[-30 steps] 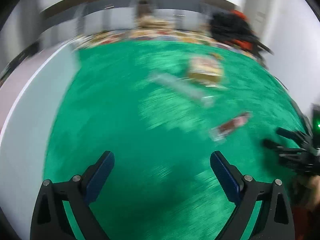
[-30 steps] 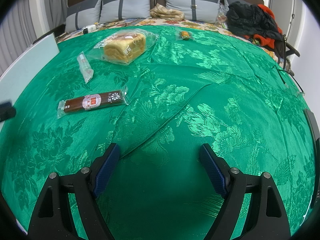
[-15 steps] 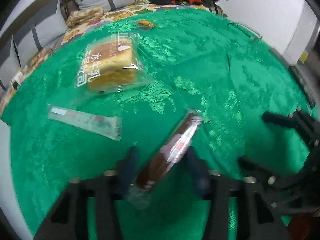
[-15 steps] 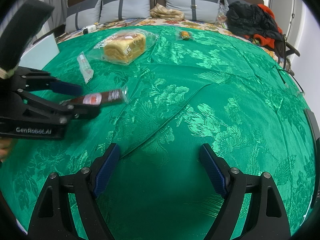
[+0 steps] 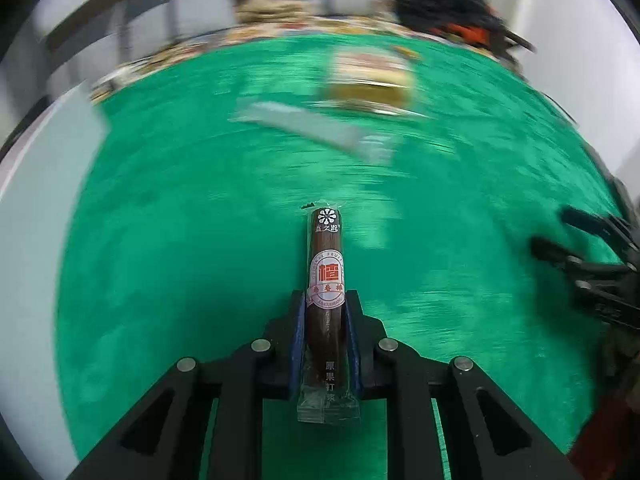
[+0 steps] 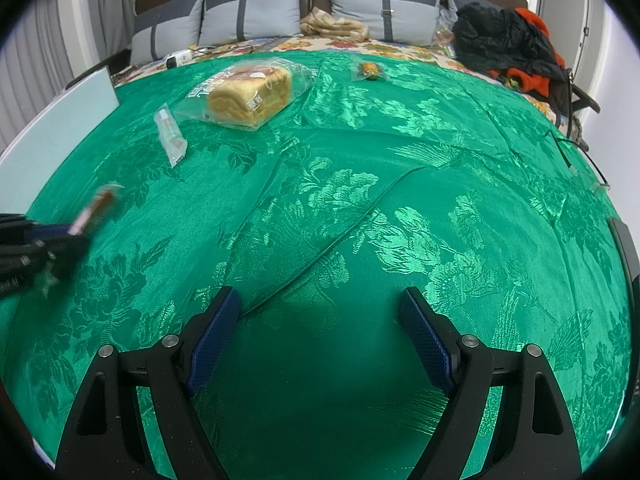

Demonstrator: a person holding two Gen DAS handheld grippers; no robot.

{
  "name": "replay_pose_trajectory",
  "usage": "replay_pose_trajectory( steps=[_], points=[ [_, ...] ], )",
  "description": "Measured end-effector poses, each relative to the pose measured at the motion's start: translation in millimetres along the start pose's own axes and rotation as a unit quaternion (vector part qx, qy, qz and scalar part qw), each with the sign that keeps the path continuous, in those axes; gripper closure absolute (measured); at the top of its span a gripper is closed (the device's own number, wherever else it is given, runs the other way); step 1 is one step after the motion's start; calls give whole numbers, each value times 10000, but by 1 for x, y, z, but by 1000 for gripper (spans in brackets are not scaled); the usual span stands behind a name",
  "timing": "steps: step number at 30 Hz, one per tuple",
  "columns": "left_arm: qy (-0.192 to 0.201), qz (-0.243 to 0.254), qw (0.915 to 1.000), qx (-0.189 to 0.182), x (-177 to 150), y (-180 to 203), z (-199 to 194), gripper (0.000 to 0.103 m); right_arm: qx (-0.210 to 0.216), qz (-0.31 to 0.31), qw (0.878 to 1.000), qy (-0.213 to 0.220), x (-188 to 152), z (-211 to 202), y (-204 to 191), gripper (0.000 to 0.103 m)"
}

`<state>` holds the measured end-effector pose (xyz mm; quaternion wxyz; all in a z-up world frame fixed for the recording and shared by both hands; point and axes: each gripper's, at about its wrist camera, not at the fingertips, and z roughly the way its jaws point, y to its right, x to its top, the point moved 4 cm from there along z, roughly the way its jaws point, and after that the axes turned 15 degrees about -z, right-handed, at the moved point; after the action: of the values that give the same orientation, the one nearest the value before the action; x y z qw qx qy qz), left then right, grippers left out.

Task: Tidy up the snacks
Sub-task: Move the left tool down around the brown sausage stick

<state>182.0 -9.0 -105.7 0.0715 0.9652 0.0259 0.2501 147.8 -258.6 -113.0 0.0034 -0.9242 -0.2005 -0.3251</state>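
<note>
My left gripper [image 5: 323, 300] is shut on a brown snack stick in clear wrap [image 5: 326, 272] and holds it above the green bedspread [image 5: 180, 240]; it also shows blurred in the right wrist view [image 6: 94, 210]. My right gripper [image 6: 320, 312] is open and empty, low over the bedspread [image 6: 400, 160]. A bagged bread loaf [image 6: 248, 94], a thin clear-wrapped stick [image 6: 170, 132] and a small orange snack packet [image 6: 369, 70] lie on the far part of the cloth.
Grey pillows [image 6: 256, 20] and a folded beige cloth [image 6: 334, 26] lie at the headboard. Black and orange clothing [image 6: 508, 44] is piled at the far right. A white panel [image 6: 52, 132] borders the left edge.
My left gripper swung in from the left, closed on the brown snack stick and lifted it off the cloth, then drew back left. My right gripper has not moved.
</note>
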Motion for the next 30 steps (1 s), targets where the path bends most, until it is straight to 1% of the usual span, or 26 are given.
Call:
replay_pose_trajectory(
  steps=[1,2,5,7,8,9,11,13,15,16,17,18,19,20,21,23,24,25,26,28,30],
  points=[
    [42,-187,9998,76,3,-12,0,85,0,1,10000,0,0,0,0,18],
    [87,-490,9986,173,8,-31,-1,85,0,0,10000,0,0,0,0,18],
    [255,-1103,9928,393,20,-70,0,85,2,2,10000,2,0,0,0,18],
    [331,-1293,9896,537,23,-85,3,85,3,2,10000,2,0,0,0,18],
    [366,-1377,9883,550,23,-92,5,85,3,2,10000,2,0,0,0,18],
    [455,-1411,9877,502,23,-94,5,84,3,2,10000,2,0,0,0,18],
    [583,-1380,9870,576,23,-97,7,83,4,3,10000,2,0,0,0,18],
    [660,-1252,9879,628,22,-96,8,73,4,3,10000,3,0,0,0,18],
    [780,-1097,9872,860,24,-98,11,43,4,3,10000,3,0,0,0,18],
    [862,-1098,9853,981,23,-101,11,37,5,3,10000,3,0,0,0,18],
    [926,-1204,9836,975,23,-109,11,30,5,4,10000,4,0,0,0,18],
    [912,-1355,9825,894,23,-114,11,25,5,4,10000,4,0,0,0,18],
    [896,-1511,9811,809,24,-120,12,23,4,4,10000,4,0,0,0,18],
    [887,-1541,9804,848,24,-123,12,21,5,4,10000,4,0,0,0,18],
    [855,-1497,9813,858,24,-124,13,15,4,3,10000,3,0,0,0,18],
    [801,-1446,9828,824,23,-121,14,8,-3,2,10000,-7,0,0,0,17],
    [763,-1396,9838,828,23,-119,16,5,-4,24,10000,-16,0,1,1,14],
    [753,-1383,9841,825,23,-118,16,4,43,33,10000,-14,0,1,1,11],
    [741,-1385,9843,805,22,-118,15,3,90,8,10000,-25,3,3,0,11],
    [731,-1379,9845,801,22,-117,16,2,344,-17,9994,-65,14,8,-4,11],
    [717,-1376,9848,784,21,-117,15,1,995,68,9950,-19,39,13,-15,12]
  ],
)
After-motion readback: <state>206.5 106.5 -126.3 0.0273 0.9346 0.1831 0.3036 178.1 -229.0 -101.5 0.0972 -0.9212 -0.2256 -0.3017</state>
